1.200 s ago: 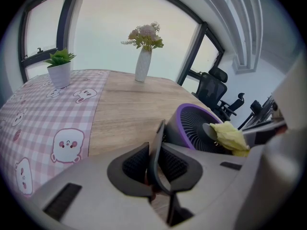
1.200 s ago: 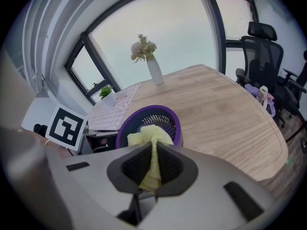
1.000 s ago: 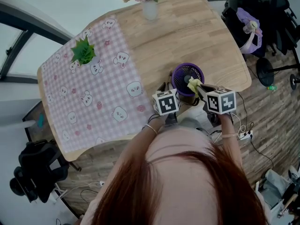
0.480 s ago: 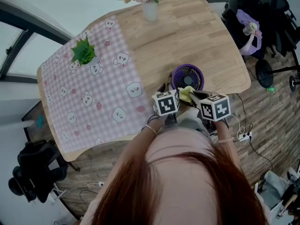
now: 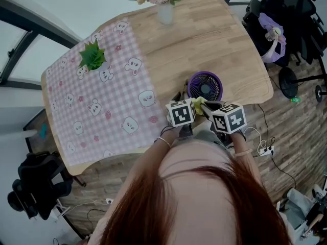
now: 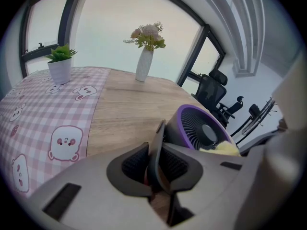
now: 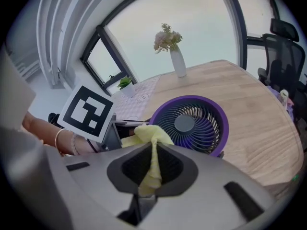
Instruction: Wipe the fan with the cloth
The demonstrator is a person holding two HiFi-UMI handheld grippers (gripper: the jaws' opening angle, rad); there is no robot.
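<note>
A small purple fan (image 5: 204,87) stands near the front edge of the wooden table (image 5: 214,40). My left gripper (image 5: 180,102) is shut on a thin dark plate (image 6: 156,145) at the fan's left side, apparently its stand. In the left gripper view the fan's grille (image 6: 204,133) sits just right of the jaws. My right gripper (image 5: 209,106) is shut on a yellow cloth (image 7: 152,150). The bunched cloth (image 5: 198,104) lies against the fan's near left rim, between the two grippers. The right gripper view shows the fan (image 7: 189,123) straight ahead, behind the cloth.
A pink checked tablecloth (image 5: 97,111) covers the table's left half, with a potted plant (image 5: 92,56) on it. A vase of flowers (image 5: 163,4) stands at the far edge. An office chair (image 5: 286,19) and floor cables (image 5: 265,147) lie to the right.
My right gripper has carried the yellow cloth leftward and nearer to me, from the fan's front face to its near left rim. The left gripper and the fan have stayed put.
</note>
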